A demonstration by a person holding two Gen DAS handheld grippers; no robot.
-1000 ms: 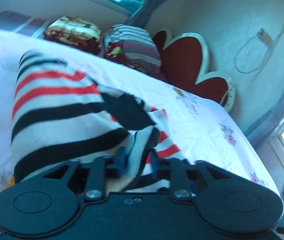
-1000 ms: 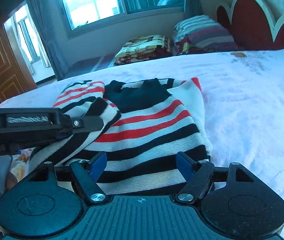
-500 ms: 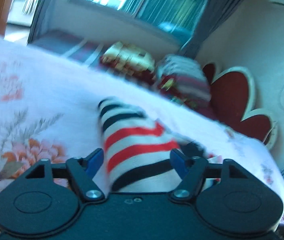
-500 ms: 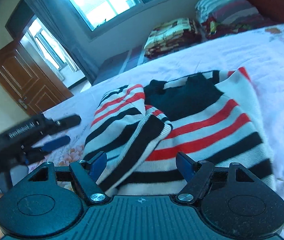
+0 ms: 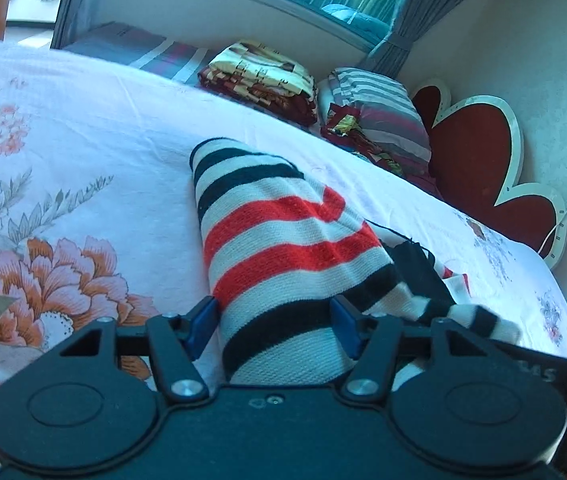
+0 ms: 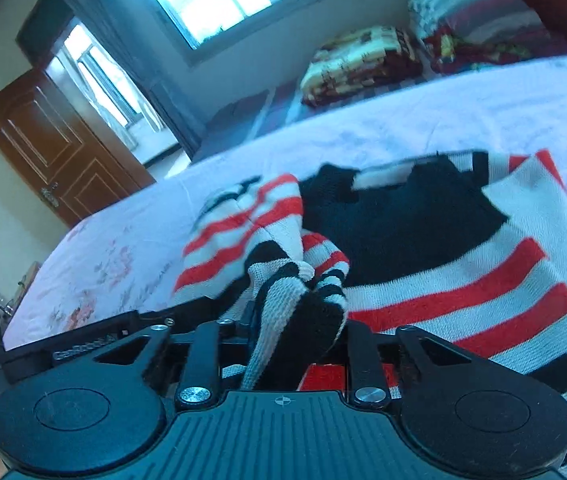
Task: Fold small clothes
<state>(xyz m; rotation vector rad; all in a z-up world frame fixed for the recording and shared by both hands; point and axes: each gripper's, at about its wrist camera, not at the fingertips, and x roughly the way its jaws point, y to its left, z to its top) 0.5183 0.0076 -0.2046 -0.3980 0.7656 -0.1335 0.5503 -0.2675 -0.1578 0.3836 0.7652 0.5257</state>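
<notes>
Since a second ago: right gripper (image 6: 297, 332) jaws just closed, pinching sleeve cuff (image 6: 303, 280); left gripper (image 5: 273, 322) let go, jaws parted astride sleeve (image 5: 283, 240), not pressing | sweater (image 6: 463, 272) lies on bed sheet (image 5: 103, 128), pillows (image 5: 375, 100) beyond | risk: bunched cuff slips, fold goes lopsided

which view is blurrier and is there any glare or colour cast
Right wrist view: softer, motion smear on the pillows and the striped sweater; window blown out white. Left wrist view: sharper, knit texture of the sweater readable. Both views: bluish cast on the bedsheet, fisheye bending toward the edges.
</notes>
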